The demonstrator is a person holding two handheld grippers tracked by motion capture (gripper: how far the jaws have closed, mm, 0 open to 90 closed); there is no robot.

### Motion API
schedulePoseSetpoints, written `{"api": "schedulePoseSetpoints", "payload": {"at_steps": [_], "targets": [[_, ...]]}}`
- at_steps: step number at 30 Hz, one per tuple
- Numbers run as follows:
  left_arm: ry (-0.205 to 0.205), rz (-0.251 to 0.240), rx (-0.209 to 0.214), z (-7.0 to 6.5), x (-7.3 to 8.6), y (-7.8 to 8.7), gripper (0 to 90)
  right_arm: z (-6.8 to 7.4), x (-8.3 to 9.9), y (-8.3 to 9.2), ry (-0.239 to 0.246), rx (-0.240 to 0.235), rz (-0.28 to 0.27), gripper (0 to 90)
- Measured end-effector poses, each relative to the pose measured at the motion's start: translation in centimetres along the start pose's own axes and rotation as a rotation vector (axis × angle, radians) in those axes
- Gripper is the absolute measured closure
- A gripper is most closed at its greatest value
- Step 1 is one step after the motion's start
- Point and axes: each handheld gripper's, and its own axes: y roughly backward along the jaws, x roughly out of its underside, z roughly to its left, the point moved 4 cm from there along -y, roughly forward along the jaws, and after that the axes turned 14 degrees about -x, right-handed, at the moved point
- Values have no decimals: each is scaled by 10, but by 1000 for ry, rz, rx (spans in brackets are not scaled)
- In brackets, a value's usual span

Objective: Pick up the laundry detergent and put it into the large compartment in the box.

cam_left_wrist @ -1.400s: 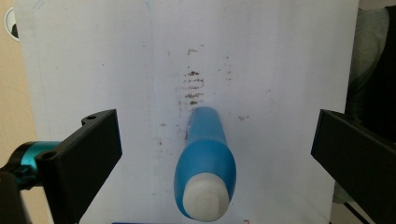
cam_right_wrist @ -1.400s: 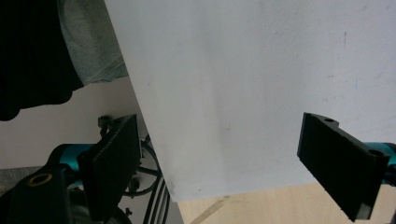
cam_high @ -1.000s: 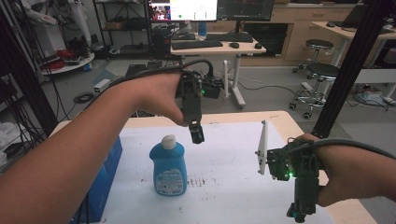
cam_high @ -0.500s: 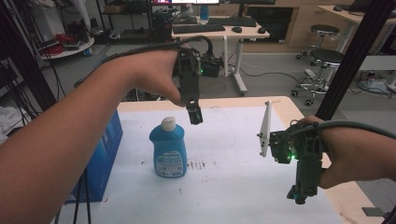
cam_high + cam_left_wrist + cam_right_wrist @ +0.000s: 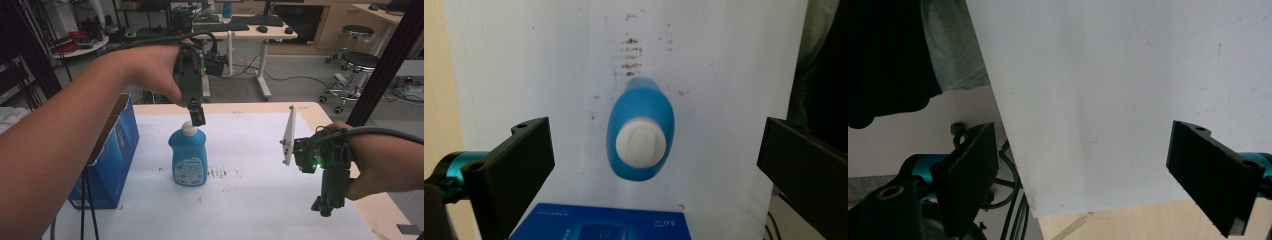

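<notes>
A blue bottle [image 5: 188, 156] with a white cap [image 5: 188, 128] stands upright on the white sheet [image 5: 250, 200] covering the table. My left gripper [image 5: 196, 116] hangs pointing down just above the cap and slightly behind it. In the left gripper view its jaws stand wide apart, with the bottle [image 5: 640, 135] seen from above between them, untouched. My right gripper [image 5: 325, 206] points down over the sheet near the table's right front, open, with nothing between its jaws; in the right gripper view they frame bare white sheet [image 5: 1128, 90].
An open blue cardboard box [image 5: 107, 155] stands on the table's left side, close to the bottle; its edge [image 5: 604, 225] appears at the bottom of the left gripper view. Brown stains [image 5: 220, 173] mark the sheet right of the bottle. Desks and stools stand behind the table.
My left gripper has come down and nearer to the bottle's cap. My right gripper has stayed low at the right front, shifting only slightly.
</notes>
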Motion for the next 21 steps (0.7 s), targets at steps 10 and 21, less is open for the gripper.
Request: {"api": "schedulePoseSetpoints", "payload": {"at_steps": [10, 21], "targets": [[-5, 2, 44, -4, 21, -20, 17, -1, -3, -1, 4, -2, 1, 128], [-6, 9, 43, -7, 31, -43, 17, 0, -6, -5, 0, -11, 4, 128]]}}
